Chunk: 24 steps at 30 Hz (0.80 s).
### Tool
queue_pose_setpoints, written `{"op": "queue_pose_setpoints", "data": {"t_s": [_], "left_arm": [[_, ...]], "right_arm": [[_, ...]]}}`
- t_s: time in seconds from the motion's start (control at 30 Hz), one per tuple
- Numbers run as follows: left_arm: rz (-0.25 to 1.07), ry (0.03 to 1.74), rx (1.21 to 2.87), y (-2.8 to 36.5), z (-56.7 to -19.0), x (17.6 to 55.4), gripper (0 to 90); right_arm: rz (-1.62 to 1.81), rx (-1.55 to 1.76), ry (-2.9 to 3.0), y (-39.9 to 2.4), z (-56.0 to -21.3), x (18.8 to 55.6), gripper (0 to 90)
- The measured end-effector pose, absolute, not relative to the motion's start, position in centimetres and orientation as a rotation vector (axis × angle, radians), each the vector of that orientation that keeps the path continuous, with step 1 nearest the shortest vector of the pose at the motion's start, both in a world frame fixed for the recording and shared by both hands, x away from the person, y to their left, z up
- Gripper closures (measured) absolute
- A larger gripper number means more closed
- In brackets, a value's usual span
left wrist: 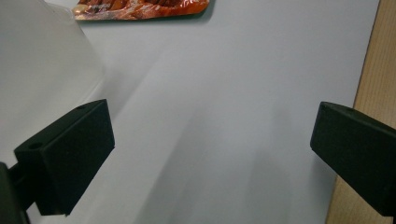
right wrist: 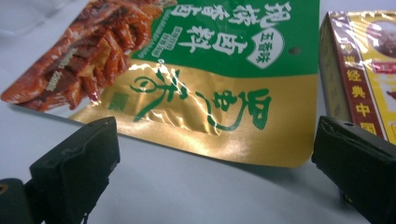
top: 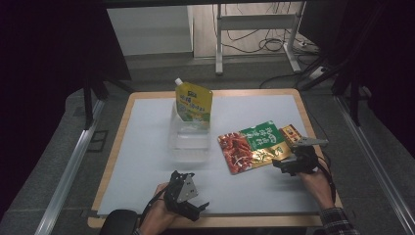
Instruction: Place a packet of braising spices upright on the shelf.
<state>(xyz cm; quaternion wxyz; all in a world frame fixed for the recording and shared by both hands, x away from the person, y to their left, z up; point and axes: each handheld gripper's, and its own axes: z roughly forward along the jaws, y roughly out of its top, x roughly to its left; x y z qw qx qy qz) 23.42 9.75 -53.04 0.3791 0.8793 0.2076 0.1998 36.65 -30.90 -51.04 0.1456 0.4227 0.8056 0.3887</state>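
Snack pouch (right wrist: 205, 79) just beyond gaping right tongs (right wrist: 215, 154)

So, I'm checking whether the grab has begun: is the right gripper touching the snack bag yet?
Apart. In the right gripper view the right gripper has its jaws wide open, and bare table lies between them and the gold edge of the snack bag.

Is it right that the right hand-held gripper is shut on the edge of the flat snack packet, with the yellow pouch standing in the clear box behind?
Not quite. The right hand-held gripper is open, jaws wide apart just short of the snack packet, as the right gripper view shows. The yellow pouch does stand in the clear box.
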Motion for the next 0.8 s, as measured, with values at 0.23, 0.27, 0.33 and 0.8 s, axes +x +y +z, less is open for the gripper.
{"op": "queue_pose_setpoints", "data": {"t_s": [0.23, 0.27, 0.33, 0.8], "left_arm": [[0.510, 0.529, 2.247, 9.7, -53.1, 23.4, 0.0], [0.509, 0.529, 2.247, 9.7, -53.1, 23.4, 0.0], [0.508, 0.527, 2.249, 9.7, -53.1, 23.4, 0.0], [0.509, 0.520, 2.260, 9.6, -53.1, 23.4, 0.0]], "right_arm": [[1.195, 1.199, 2.297, -30.5, -50.5, 36.6, 0.8], [1.210, 1.198, 2.296, -30.4, -50.5, 36.6, 0.8], [1.240, 1.199, 2.294, -30.1, -50.4, 36.7, 0.7], [1.176, 1.231, 2.382, -28.5, -51.4, 38.2, 1.4]]}}
